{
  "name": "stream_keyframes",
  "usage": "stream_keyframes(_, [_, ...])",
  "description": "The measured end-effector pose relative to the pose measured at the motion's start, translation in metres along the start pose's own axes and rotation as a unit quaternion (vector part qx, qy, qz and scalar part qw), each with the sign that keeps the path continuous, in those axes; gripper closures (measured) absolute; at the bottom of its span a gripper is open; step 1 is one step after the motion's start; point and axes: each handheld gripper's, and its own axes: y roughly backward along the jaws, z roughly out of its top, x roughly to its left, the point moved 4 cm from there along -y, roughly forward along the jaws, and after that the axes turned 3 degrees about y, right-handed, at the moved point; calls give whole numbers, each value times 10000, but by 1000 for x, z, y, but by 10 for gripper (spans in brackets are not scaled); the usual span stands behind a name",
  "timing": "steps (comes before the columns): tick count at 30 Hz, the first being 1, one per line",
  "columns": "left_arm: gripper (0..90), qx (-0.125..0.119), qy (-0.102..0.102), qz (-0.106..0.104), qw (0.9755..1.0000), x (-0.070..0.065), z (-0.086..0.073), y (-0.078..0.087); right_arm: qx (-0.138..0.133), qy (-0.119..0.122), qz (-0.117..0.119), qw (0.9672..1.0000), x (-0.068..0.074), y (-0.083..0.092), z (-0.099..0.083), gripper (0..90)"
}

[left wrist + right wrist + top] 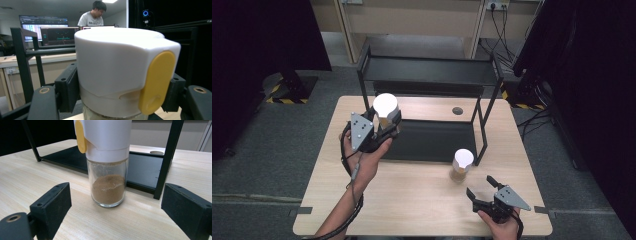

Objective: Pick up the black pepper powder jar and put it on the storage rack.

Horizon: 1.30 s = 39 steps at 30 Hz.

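High view: left claw (388,125) pinches a white-capped jar (386,111), held off the worktop (422,200) at the far left, by the black shelf rack (432,75). Left gripper view: pads clamp the jar w/ yellow tab below its cap. Right claw (482,187) spread wide at near right, just short of a 2nd jar (108,165) w/ brown powder, standing upright beside the rack's near-right leg.

White-capped jars on a pale wood-grain desk (422,195)

Each jar (108,162) has a yellow tab, brown powder; rack (432,70) and tools black.
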Motion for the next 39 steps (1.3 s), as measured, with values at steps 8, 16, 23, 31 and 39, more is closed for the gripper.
stream_keyframes(8, [306,-34,-6,50,10000,1,10,-6,10,-3,-10,10000,0,0,0,93])
stream_keyframes(16, [306,-82,-4,99,9999,2,18,-11,11,-24,-10,10000,0,0,0,94])
stream_keyframes(23, [306,-90,13,157,9998,4,25,-16,2,-26,-3,10000,0,0,0,93])
stream_keyframes(31, [306,-86,54,244,9997,7,32,-21,10,-23,1,10000,0,0,0,93])
stream_keyframes(39, [306,-115,53,305,9995,8,41,-26,17,-20,2,10000,0,0,0,93])
